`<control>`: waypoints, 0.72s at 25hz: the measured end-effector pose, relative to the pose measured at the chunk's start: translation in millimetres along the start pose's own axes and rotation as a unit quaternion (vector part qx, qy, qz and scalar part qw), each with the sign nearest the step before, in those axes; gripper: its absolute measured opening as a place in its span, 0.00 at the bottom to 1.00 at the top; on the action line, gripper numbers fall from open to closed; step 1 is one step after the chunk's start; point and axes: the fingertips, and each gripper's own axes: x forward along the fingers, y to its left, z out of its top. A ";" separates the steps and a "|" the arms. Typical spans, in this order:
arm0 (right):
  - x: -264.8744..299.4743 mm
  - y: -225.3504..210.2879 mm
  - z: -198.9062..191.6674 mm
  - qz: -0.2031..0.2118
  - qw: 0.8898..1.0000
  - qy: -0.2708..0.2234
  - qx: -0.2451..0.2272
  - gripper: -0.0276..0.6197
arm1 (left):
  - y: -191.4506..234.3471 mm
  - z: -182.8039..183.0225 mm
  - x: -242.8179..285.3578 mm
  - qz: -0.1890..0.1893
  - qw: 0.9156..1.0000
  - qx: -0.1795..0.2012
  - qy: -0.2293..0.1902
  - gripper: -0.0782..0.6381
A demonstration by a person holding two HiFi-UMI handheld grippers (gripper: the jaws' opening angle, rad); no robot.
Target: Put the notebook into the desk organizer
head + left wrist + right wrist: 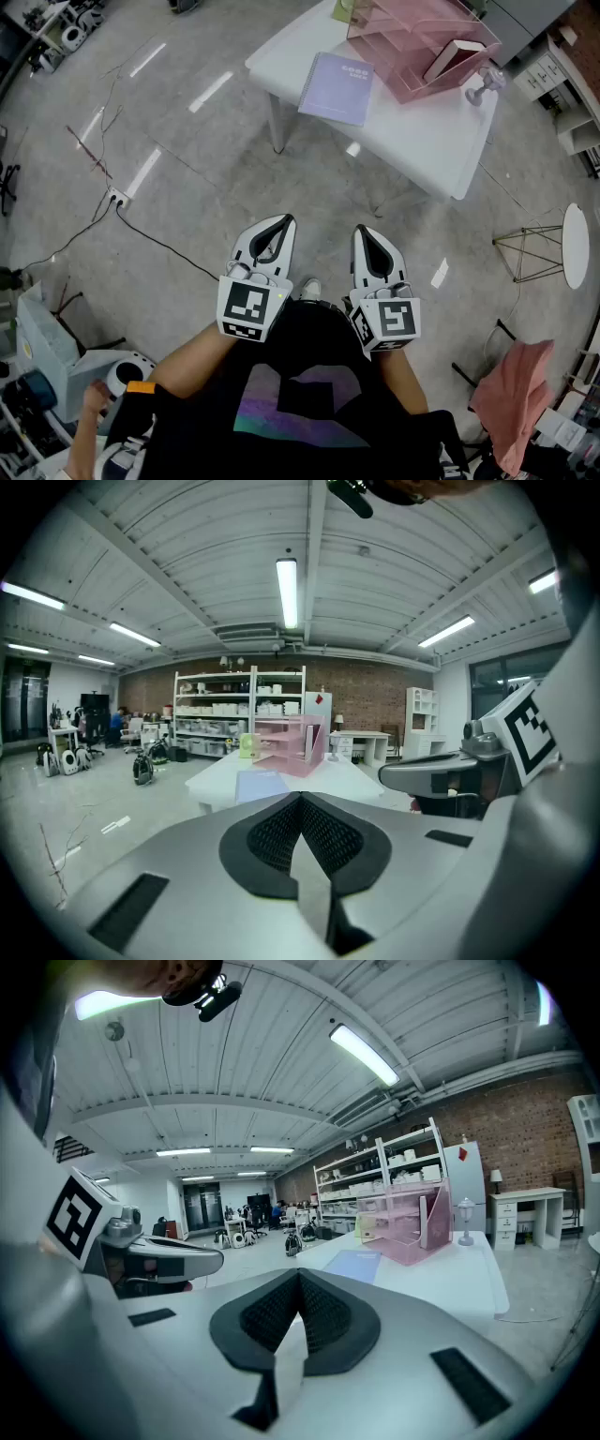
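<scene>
We hold the left claw and the right claw side by side in front of our chest, both pointing ahead and slightly down over the grey floor. The jaws of each claw are pressed together, the ribbed pads meeting with nothing between them. Neither claw touches anything.

Well ahead of both claws stands the white desk. On it the lilac notebook lies flat and closed, near the desk's left end as we face it. Just beside it, to its right, sits the pink see-through desk organizer; we cannot tell whether the two touch. A book leans inside the organizer at its right end.

Off to our left, a dark cable runs across the floor.
</scene>
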 end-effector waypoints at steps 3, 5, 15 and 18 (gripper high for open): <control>3.7 -0.8 1.9 -0.001 1.000 -0.003 0.000 0.06 | 3.0 2.3 2.3 -0.002 1.000 0.002 -0.001 0.12; 6.1 -1.8 3.1 -0.002 1.000 -0.004 -0.001 0.06 | 5.1 3.2 4.0 -0.002 1.000 0.002 0.000 0.12; 19.5 -5.7 14.5 -0.010 1.000 -0.016 0.012 0.06 | 17.2 10.7 12.4 -0.007 1.000 -0.003 -0.004 0.12; 23.8 -6.6 19.9 -0.008 1.000 -0.021 0.009 0.06 | 22.1 18.7 14.9 -0.008 1.000 -0.003 -0.009 0.12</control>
